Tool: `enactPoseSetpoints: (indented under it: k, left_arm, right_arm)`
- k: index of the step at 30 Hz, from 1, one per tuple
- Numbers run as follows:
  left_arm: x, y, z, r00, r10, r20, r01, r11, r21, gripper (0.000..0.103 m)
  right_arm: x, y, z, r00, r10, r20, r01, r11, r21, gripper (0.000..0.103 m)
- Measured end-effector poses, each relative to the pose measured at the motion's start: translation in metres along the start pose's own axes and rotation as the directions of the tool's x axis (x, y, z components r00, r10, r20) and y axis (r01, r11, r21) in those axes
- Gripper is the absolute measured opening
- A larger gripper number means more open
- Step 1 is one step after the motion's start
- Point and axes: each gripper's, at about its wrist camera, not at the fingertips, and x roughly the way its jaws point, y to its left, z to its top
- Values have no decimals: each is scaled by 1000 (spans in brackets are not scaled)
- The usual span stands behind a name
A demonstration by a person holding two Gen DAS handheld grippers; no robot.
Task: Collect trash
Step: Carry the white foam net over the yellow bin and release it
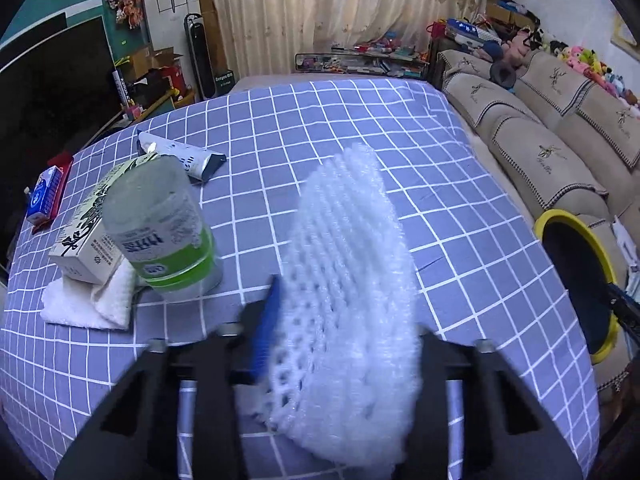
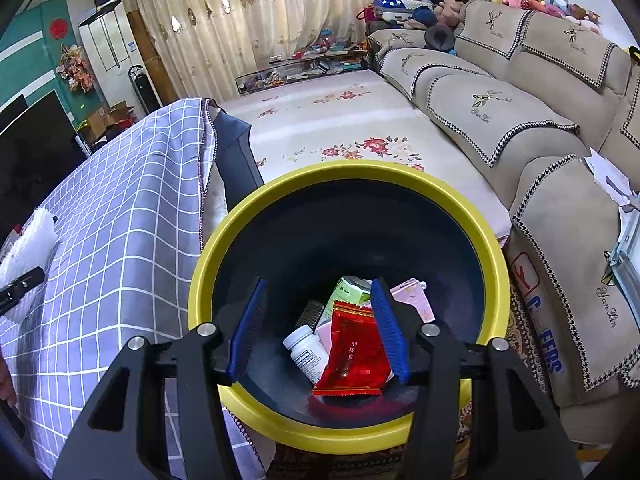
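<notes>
Left wrist view: the left gripper pinches a white foam net between its blue pads. Ahead to its left stand a green-labelled bottle and a carton on the checked cloth.

Right wrist view: the right gripper hangs half spread, holding nothing, over the yellow-rimmed bin (a red packet and pill bottle lie inside).

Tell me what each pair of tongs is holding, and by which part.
Left tongs grip the white foam net by its near end. Right tongs hold nothing, open above the bin.
</notes>
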Motion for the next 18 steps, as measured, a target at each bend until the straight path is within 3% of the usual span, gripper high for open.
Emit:
enactPoseSetpoints:
  k: [3,7,11,18]
  left_arm:
    - [-9,0,0,1000,-16,10,16,1000,9,14]
    - [-27,-13,-1,999,-28,47,25,998,51,13]
    - [-49,-41,0,993,-85,80,75,991,115,13]
    - [-68,-120,7,970,-234,68,210,945,251,13]
  right_arm:
    - [-2,-1,-1,1000,5,3,-5,1000,3,52]
    - [-7,-3,-1,1000,6,12,-6,1000,6,52]
    - [-18,-9,-1,1000,-3,30,3,1000,14,52]
    - [-44,-32,-6,997,-50,65,47,998,46,52]
